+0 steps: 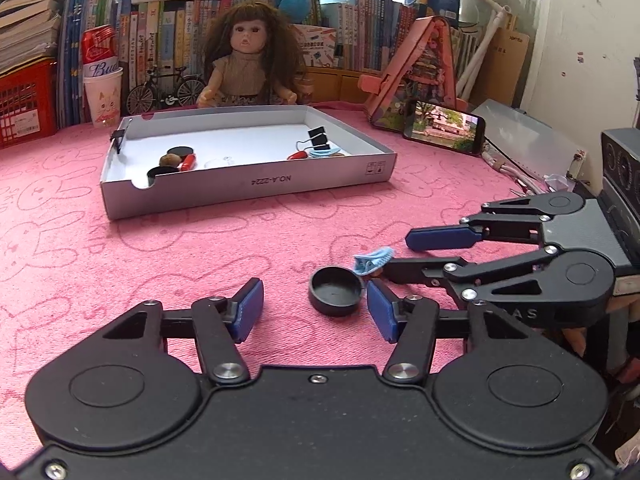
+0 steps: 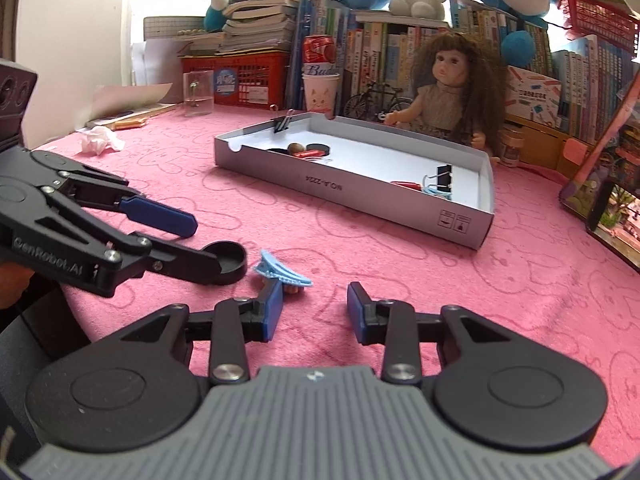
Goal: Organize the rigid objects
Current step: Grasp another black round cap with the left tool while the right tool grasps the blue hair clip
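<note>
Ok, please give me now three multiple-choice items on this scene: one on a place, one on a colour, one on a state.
1. Where does the black cap lie?
A. inside the cardboard box
B. on the pink cloth, just before the left claw
C. on the doll's lap

2. What colour is the hair clip on the cloth?
A. red
B. light blue
C. yellow

3. How is the left claw?
A. open, gripping nothing
B. shut on the cap
C. shut on the clip

Key: 1 B, the cap rests on bare cloth; 2 B, the clip is pale blue; 3 A, its pads stand wide apart, neither pressing the cap.
</note>
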A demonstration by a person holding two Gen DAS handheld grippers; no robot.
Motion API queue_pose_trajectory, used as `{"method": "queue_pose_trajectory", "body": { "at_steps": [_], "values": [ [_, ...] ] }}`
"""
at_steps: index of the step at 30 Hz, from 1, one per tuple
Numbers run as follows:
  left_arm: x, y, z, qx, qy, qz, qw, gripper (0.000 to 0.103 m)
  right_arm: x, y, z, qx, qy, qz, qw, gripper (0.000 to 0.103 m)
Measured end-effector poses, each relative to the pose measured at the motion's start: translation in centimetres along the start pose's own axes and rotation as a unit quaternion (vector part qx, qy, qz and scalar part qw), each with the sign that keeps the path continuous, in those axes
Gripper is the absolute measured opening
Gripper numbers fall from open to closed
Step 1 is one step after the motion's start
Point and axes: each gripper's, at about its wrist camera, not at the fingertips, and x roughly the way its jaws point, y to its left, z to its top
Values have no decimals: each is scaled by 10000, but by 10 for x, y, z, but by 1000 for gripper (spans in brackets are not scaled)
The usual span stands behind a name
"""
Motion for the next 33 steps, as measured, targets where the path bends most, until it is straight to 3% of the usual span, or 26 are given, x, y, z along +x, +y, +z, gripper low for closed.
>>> {"method": "queue_pose_trajectory", "body": {
  "at_steps": [1,3,6,11,18,26,33],
  "values": [
    [1,-2,0,23,1,-26,10000,53,0,-2,-1,65,-4,-28,10000,53],
    [2,-5,-1,51,-10,-36,10000,51,0,-5,-1,188,-10,-20,9998,55],
    [5,-10,-2,119,-56,141,9998,31,-1,-6,-2,240,-25,-34,9997,55],
    [5,-9,0,85,-104,224,9997,30,-5,-5,-1,439,-38,183,9989,56],
    [4,2,4,-98,-152,413,9990,30,-1,-4,0,860,-194,196,9959,74],
    [3,8,4,-225,-144,595,9979,30,6,11,3,671,-164,79,9976,75],
    [3,10,4,-298,-168,661,9972,30,10,17,6,709,-70,80,9974,44]
  ]
}}
